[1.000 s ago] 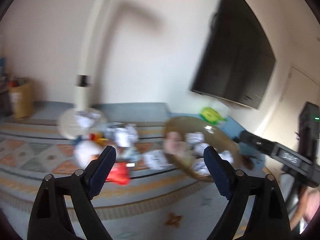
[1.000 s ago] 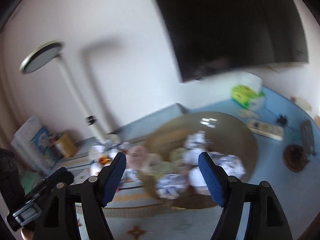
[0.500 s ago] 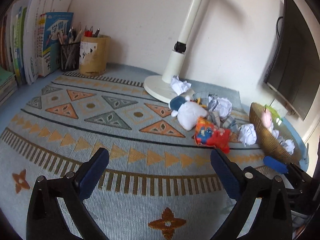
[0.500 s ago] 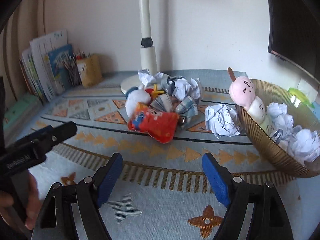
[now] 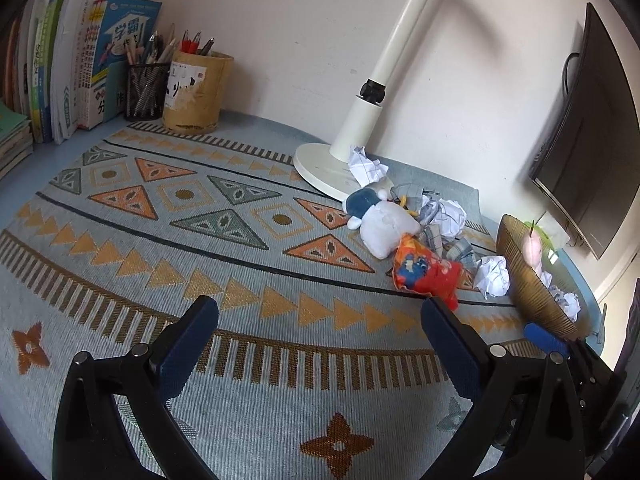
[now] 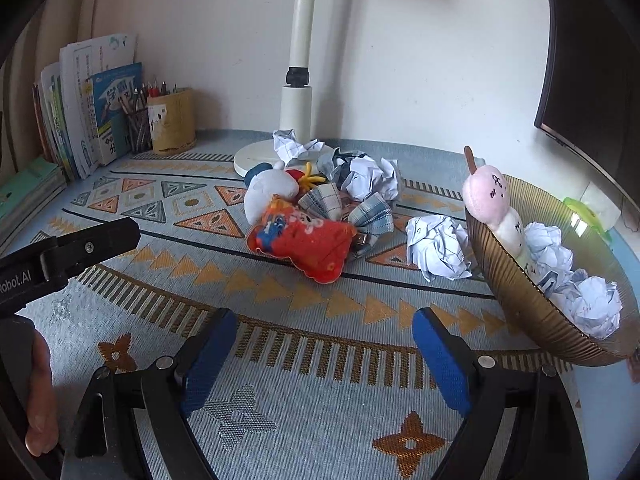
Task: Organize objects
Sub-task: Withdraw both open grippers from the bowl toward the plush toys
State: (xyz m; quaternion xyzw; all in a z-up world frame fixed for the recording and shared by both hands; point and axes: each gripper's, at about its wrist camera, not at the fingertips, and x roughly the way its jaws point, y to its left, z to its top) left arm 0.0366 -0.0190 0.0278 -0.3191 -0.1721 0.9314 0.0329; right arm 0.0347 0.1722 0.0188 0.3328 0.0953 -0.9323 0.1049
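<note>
A pile lies on the patterned mat: a red printed pouch (image 6: 304, 242), a white and blue plush (image 6: 269, 192), plaid cloth pieces (image 6: 370, 213) and crumpled paper balls (image 6: 436, 246). A brown ribbed bowl (image 6: 528, 312) at the right holds a pink plush (image 6: 489, 194) and paper balls. In the left wrist view the pouch (image 5: 426, 274), the plush (image 5: 382, 224) and the bowl (image 5: 532, 296) sit at the right. My left gripper (image 5: 316, 340) and right gripper (image 6: 324, 350) are both open and empty, low over the mat in front of the pile.
A white lamp base (image 6: 260, 158) stands behind the pile. Pen holders (image 5: 198, 92) and standing books (image 5: 116, 64) line the back left. A dark monitor (image 5: 592, 140) hangs at the right. The left gripper's body (image 6: 68, 254) shows at the right wrist view's left edge.
Both views swung down from the wall and monitor to the mat a second ago. Since half a second ago, both grippers have shifted only slightly; jaws stay open.
</note>
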